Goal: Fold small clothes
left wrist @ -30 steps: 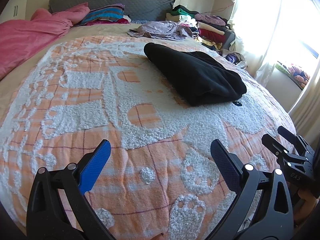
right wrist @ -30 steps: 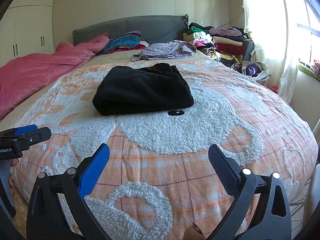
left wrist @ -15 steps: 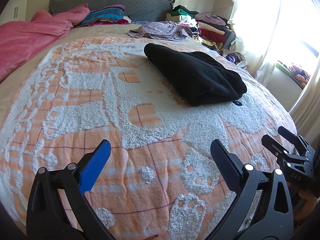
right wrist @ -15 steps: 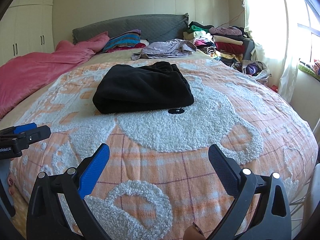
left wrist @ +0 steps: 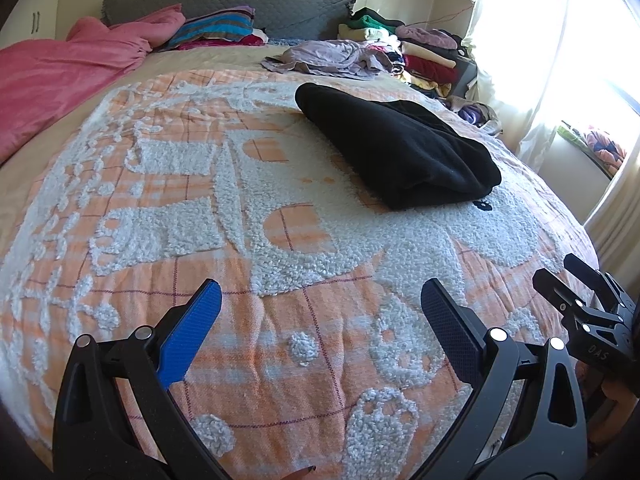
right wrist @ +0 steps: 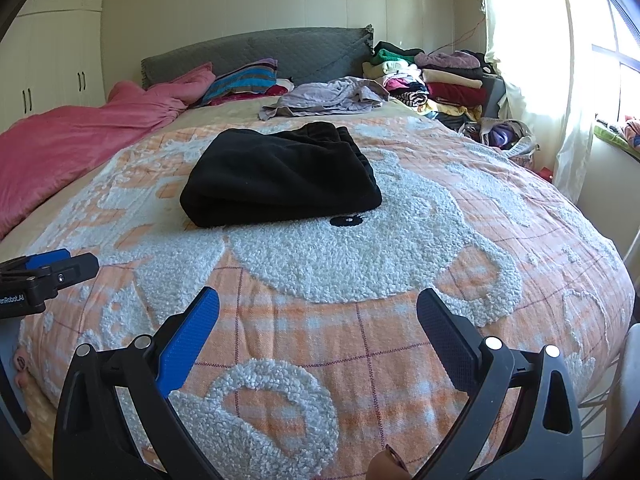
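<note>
Centrally, a black garment [right wrist: 280,178] lies folded into a thick, soft bundle on the orange-and-white bedspread [right wrist: 360,264], well ahead of both claws and touched by neither. It looks like fleece: light, limp and compressible, likely to sag and unfold if lifted by one edge, yet unlikely to slip between the textured pads. The best hold is judged to be the rounded fold edge nearest the claws, pinched through all layers, one claw toward each end. The left gripper [left wrist: 320,320] hovers with jaws wide and empty; the garment sits ahead and to its right. The right gripper [right wrist: 318,316] is likewise wide and empty, garment ahead, slightly left. Beyond lies unfolded lilac clothing [right wrist: 328,98].
</note>
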{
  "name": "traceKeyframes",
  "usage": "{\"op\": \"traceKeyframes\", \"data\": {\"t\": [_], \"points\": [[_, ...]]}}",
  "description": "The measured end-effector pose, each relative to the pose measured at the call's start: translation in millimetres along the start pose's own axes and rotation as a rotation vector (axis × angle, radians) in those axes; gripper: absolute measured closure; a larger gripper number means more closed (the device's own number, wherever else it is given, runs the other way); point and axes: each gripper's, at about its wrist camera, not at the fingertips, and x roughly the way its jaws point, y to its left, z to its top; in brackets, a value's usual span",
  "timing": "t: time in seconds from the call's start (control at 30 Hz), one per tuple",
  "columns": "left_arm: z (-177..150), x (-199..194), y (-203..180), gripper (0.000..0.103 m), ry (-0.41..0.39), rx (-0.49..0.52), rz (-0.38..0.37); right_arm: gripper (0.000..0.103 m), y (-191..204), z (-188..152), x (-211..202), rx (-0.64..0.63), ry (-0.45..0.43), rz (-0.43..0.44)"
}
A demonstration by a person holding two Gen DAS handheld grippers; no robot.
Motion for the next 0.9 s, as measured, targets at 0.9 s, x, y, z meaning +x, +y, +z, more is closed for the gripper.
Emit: {"op": "traceKeyframes", "data": {"t": [0.9], "points": [[0.2, 2.3, -1.9, 0.01, 0.014, 0.018, 0.013, 0.005, 3.6, -0.6, 6.6, -0.002, 0.016, -0.001]]}}
